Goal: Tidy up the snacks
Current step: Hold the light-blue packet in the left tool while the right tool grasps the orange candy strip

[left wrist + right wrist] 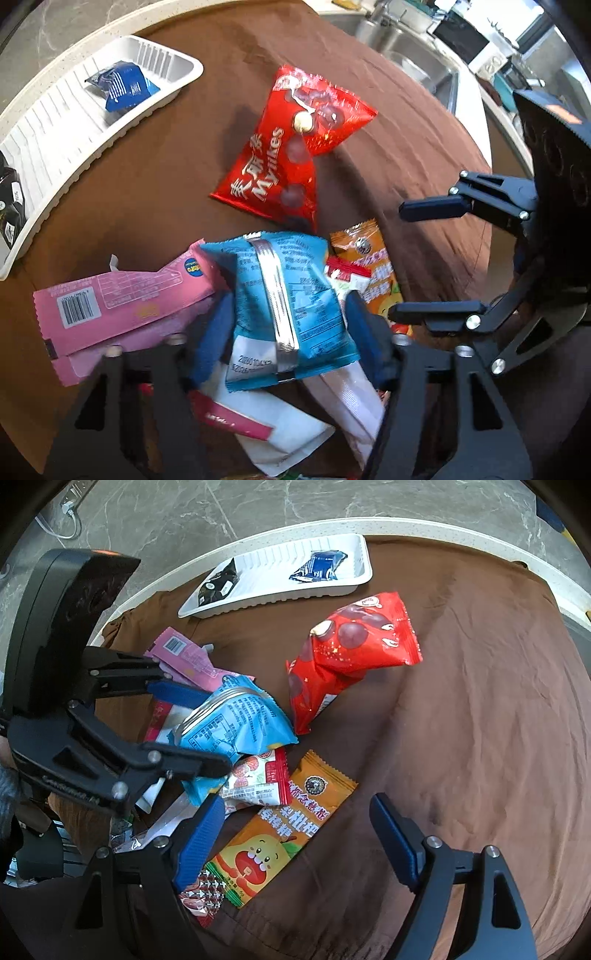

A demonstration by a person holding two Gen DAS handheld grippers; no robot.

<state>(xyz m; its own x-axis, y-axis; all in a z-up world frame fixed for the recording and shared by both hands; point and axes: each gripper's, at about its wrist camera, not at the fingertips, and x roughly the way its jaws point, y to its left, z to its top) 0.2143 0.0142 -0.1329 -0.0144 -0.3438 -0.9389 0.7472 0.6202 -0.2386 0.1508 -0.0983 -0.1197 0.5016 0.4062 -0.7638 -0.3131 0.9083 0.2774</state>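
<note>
My left gripper (288, 325) is shut on a light blue snack packet (284, 295), gripping its two sides just above the snack pile; the packet also shows in the right wrist view (236, 731). My right gripper (299, 834) is open and empty, hovering over an orange pear-candy packet (280, 830). A red Mylikes bag (288, 147) lies on the brown cloth beyond the pile. A white ribbed tray (280, 579) at the back holds a dark blue packet (319, 566) and a black packet (218, 585).
A pink packet (122, 306), a small red-and-white packet (258, 779) and white packets lie in the pile. The brown cloth (461, 701) covers the round table. A steel sink (417, 55) sits beyond the table edge.
</note>
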